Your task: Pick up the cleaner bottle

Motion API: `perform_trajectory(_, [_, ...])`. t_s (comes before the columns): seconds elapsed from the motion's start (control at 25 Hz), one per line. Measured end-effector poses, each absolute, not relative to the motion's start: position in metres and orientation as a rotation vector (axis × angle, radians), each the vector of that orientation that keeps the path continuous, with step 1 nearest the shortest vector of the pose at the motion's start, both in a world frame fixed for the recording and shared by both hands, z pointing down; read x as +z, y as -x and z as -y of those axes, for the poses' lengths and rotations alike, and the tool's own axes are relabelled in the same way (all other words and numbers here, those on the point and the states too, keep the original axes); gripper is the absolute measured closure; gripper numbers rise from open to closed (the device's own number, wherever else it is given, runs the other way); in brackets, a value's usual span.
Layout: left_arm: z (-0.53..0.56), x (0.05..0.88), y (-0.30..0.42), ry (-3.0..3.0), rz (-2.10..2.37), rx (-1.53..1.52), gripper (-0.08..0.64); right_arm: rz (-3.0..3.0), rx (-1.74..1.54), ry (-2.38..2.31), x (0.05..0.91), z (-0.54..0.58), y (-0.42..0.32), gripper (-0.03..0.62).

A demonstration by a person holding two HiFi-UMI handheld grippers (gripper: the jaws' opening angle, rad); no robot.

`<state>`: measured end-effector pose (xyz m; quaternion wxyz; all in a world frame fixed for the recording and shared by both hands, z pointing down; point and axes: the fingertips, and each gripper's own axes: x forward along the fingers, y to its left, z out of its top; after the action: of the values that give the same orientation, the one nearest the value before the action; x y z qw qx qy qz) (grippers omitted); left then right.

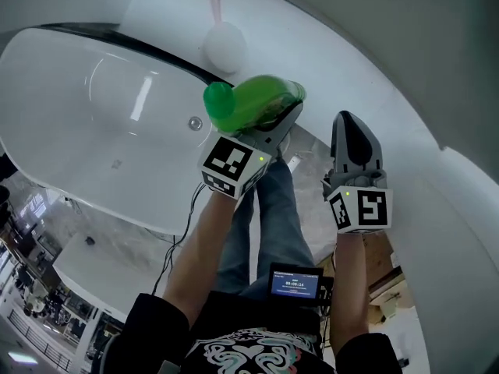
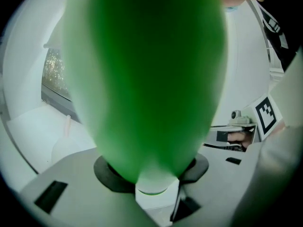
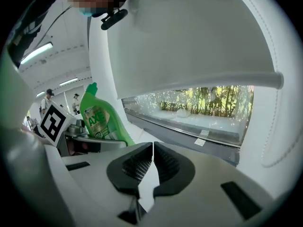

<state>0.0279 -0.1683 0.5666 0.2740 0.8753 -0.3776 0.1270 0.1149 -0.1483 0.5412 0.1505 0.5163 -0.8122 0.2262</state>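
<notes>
While the left gripper (image 1: 274, 125) is pinching the one green cleaner bottle (image 1: 253, 102) over the bathtub (image 1: 86, 158) rim, the right gripper (image 1: 351, 131) is hovering beside it, fingers (image 3: 135, 167) pressed together.

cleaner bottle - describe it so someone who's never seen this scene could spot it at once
In the head view, start from the big white bathtub. At its right edge the left gripper has its fingers clamped on the cleaner bottle. It is a glossy plastic bottle, the only bright green thing against the white tub and the grey grippers.
</notes>
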Motion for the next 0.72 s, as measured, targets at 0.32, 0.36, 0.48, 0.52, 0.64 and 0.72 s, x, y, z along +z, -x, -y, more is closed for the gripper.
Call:
perform_trajectory(0.32, [0.164, 0.509, -0.005, -2.349, 1.067, 0.274, 0.351, 2.366, 0.6, -1.418, 0.503, 0.138, -0.1, 0.565])
perform_trajectory(0.36, [0.164, 0.501, -0.002, -2.346, 1.07, 0.257, 0.351, 2.372, 0.587, -1.415, 0.498, 0.138, -0.099, 0.565])
perform_trajectory(0.48, [0.161, 0.477, 0.003, -2.335, 1.075, 0.211, 0.351, 2.382, 0.563, -1.417, 0.479, 0.135, -0.097, 0.565])
perform_trajectory(0.52, [0.158, 0.467, 0.003, -2.329, 1.077, 0.196, 0.351, 2.382, 0.554, -1.416, 0.47, 0.132, -0.098, 0.565])
perform_trajectory(0.64, [0.151, 0.44, 0.007, -2.317, 1.077, 0.169, 0.351, 2.364, 0.524, -1.428, 0.447, 0.126, -0.099, 0.565])
perform_trajectory(0.72, [0.148, 0.428, 0.011, -2.321, 1.078, 0.158, 0.351, 2.358, 0.499, -1.438, 0.436, 0.124, -0.097, 0.565])
